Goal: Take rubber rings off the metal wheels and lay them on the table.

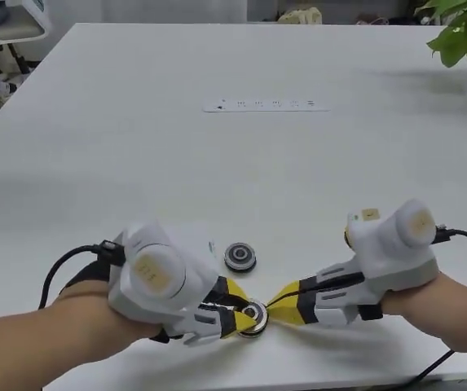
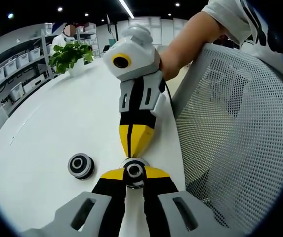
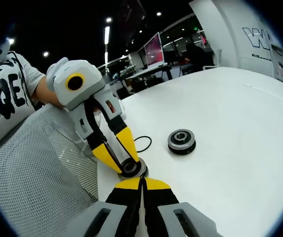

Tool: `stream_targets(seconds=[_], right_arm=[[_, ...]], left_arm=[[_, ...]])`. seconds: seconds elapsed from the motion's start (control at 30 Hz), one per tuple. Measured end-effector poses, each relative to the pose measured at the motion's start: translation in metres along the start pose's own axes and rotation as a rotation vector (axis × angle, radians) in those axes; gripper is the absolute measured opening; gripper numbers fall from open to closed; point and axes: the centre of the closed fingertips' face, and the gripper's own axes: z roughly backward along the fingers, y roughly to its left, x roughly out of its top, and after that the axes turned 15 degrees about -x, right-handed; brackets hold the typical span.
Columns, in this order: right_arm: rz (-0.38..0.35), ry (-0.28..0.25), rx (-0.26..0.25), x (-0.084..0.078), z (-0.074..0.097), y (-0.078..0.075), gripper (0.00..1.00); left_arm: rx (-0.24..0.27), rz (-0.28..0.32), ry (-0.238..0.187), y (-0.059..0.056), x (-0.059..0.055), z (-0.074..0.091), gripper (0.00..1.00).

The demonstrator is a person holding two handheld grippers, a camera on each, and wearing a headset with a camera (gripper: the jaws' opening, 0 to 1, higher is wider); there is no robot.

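A metal wheel [image 1: 254, 317] sits near the table's front edge, held between the jaws of my left gripper [image 1: 247, 318], which is shut on it. My right gripper [image 1: 270, 309] meets it from the right, its tips pinched together on the rubber ring at the wheel's rim [image 3: 131, 168]. In the left gripper view the wheel [image 2: 134, 171] sits between my yellow tips and the right gripper [image 2: 133, 155] comes down from above. A second wheel [image 1: 240, 256] with its black ring still on stands just behind. One loose black ring [image 3: 142, 143] lies flat on the table.
A white socket strip [image 1: 266, 104] is set into the table's middle. A green plant [image 1: 465, 37] stands at the far right corner. A mesh chair back [image 2: 230, 128] is close behind the front edge. Black cables [image 1: 62, 273] trail from both grippers.
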Motion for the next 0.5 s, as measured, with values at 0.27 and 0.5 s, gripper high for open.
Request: stream_targets(seconds=[0.27, 0.5], right_arm=[[-0.071, -0.019, 0.006, 0.0061, 0.0026, -0.0011, 0.00], [-0.087, -0.023, 0.013, 0.0075, 0.0027, 0.0015, 0.00]], left_arm=[[0.006, 0.002, -0.007, 0.0024, 0.0012, -0.0005, 0.07], [0.007, 0.002, -0.006, 0.0029, 0.0015, -0.0007, 0.07]])
